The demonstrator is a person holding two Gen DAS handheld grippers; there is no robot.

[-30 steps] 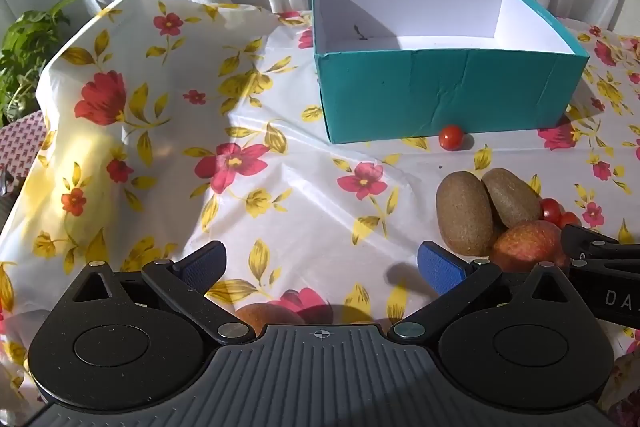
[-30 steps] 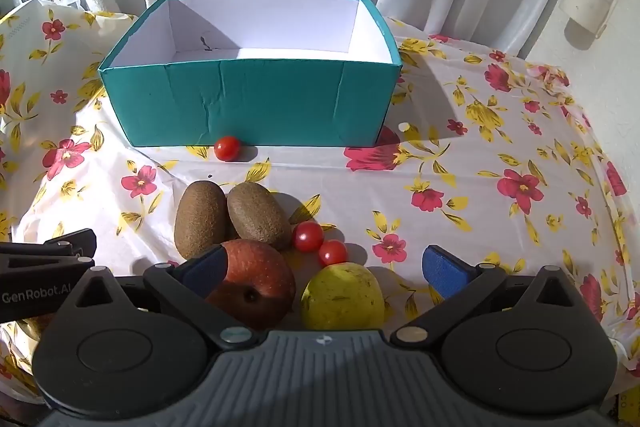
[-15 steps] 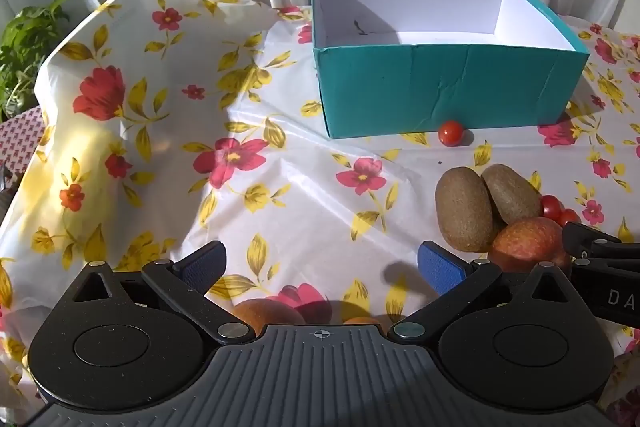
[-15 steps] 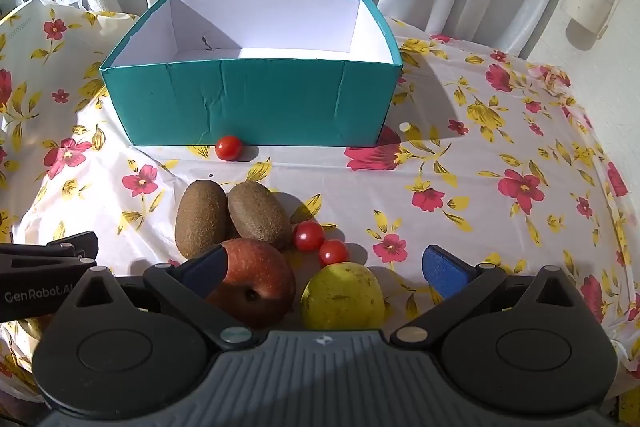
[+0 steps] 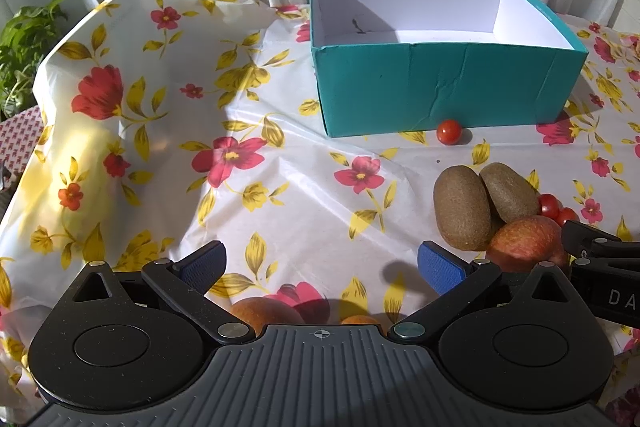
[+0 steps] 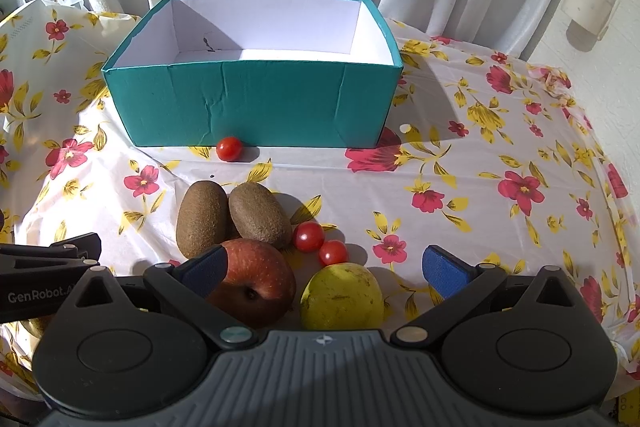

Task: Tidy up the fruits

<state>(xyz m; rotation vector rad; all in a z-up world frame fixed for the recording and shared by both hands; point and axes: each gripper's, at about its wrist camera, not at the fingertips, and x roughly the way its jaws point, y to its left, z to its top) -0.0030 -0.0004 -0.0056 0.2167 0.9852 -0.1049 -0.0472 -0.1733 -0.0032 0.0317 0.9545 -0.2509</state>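
Note:
An empty teal box (image 6: 256, 107) stands at the back of the floral tablecloth; it also shows in the left wrist view (image 5: 444, 95). One cherry tomato (image 6: 229, 148) lies against its front wall. Two kiwis (image 6: 232, 217), a red apple (image 6: 256, 281), a yellow-green apple (image 6: 342, 297) and two cherry tomatoes (image 6: 320, 245) lie in a cluster. My right gripper (image 6: 324, 267) is open, low over the two apples. My left gripper (image 5: 320, 263) is open and empty, left of the cluster, with two orange fruits (image 5: 264, 311) partly hidden under it.
White curtains hang behind the table. A green plant (image 5: 24, 43) stands beyond the table's left edge. The tablecloth (image 5: 160, 147) is wrinkled and raised at the back left. A white wall fitting (image 6: 592, 11) is at the right.
The left wrist view has shifted slightly, showing more of the orange fruits under the gripper. The right gripper has barely moved. Both stay open.

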